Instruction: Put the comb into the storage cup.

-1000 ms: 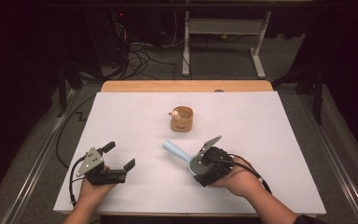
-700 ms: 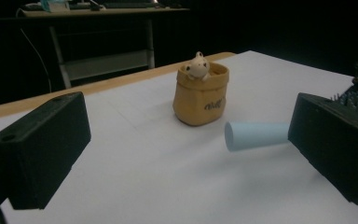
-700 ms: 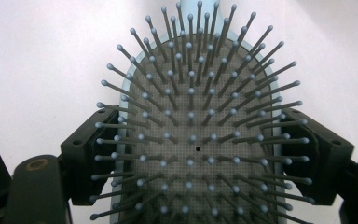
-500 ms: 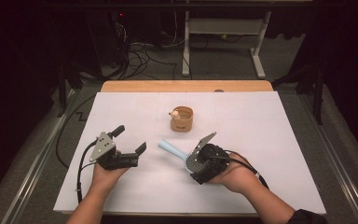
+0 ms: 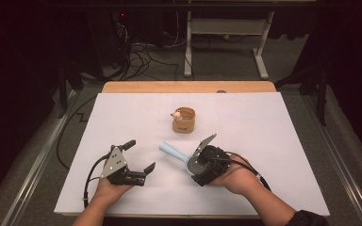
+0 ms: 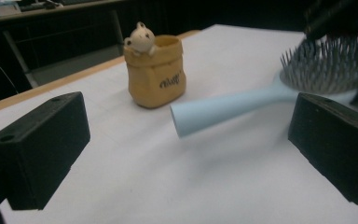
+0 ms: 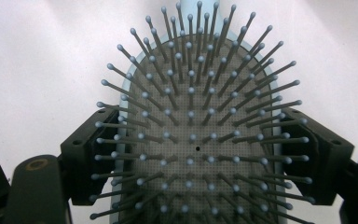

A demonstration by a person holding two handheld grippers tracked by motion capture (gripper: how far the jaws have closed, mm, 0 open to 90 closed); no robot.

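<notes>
A light blue hairbrush (image 5: 174,152) is held above the white sheet, its handle pointing left and away. My right gripper (image 5: 195,165) is shut on its bristled head (image 7: 196,140), one black pad against each side edge. My left gripper (image 5: 140,156) stands open to the left of the handle, nothing between its pads. From the left gripper view, the handle end (image 6: 223,109) hangs just beyond the open left gripper (image 6: 186,149). Farther back stands a small tan pouch-shaped holder (image 5: 184,120) (image 6: 156,70) with a little bear figure at its rim.
The white sheet (image 5: 273,136) covers the table, with a wooden strip (image 5: 188,87) showing along the far edge. Beyond it lie floor cables (image 5: 141,56) and a white desk frame (image 5: 226,28). Bare sheet lies right of and behind the holder.
My left gripper has moved forward and to the right, closer to the brush handle. The right gripper and the brush have barely shifted.
</notes>
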